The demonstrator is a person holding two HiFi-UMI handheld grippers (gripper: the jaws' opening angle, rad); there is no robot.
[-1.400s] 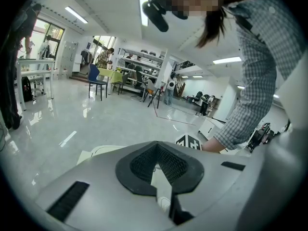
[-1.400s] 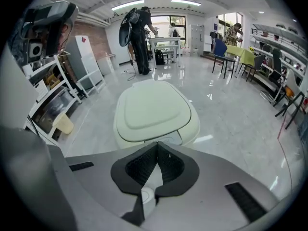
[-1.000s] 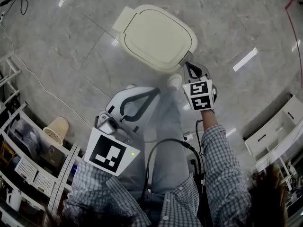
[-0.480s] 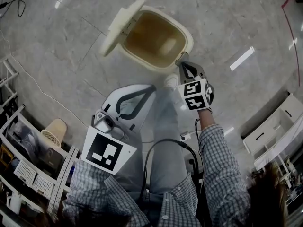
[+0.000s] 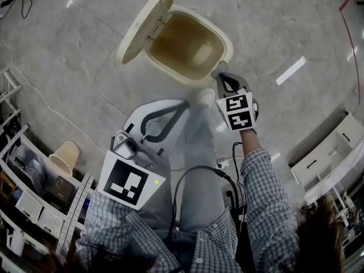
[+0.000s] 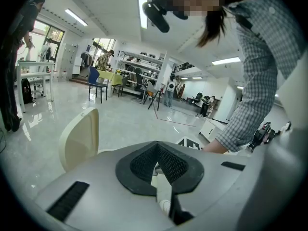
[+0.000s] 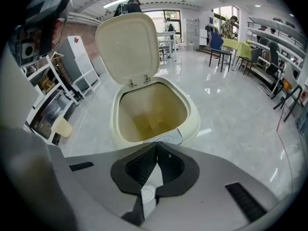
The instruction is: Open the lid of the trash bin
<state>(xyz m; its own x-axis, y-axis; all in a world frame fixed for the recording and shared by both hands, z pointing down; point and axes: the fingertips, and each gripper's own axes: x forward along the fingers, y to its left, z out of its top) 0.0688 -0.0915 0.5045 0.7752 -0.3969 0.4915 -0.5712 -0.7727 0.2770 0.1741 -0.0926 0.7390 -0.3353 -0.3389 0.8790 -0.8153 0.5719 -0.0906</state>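
While the lid (image 5: 142, 26) of the trash bin (image 5: 228, 42) stands up open, the right tool (image 5: 219, 77) is clenched shut by its front edge and the left tool (image 5: 183, 105) is clenched on nothing.

- One trash bin (image 5: 190, 44), toward the far edge of the floor.
- One lid (image 5: 143, 27), raised at the bin's left rim.
- Two grippers, the left gripper (image 5: 183, 104) and the right gripper (image 5: 223, 78), with one marker cube on each.
- One shoe (image 5: 208, 98) in sight, just beside the bin.
- One small ribbed basket (image 5: 66, 155), at the floor's left edge.
- One white drawer unit (image 5: 324, 158), at the floor's right edge.
- One thin cable (image 5: 34, 87), trailing across the floor's left side.
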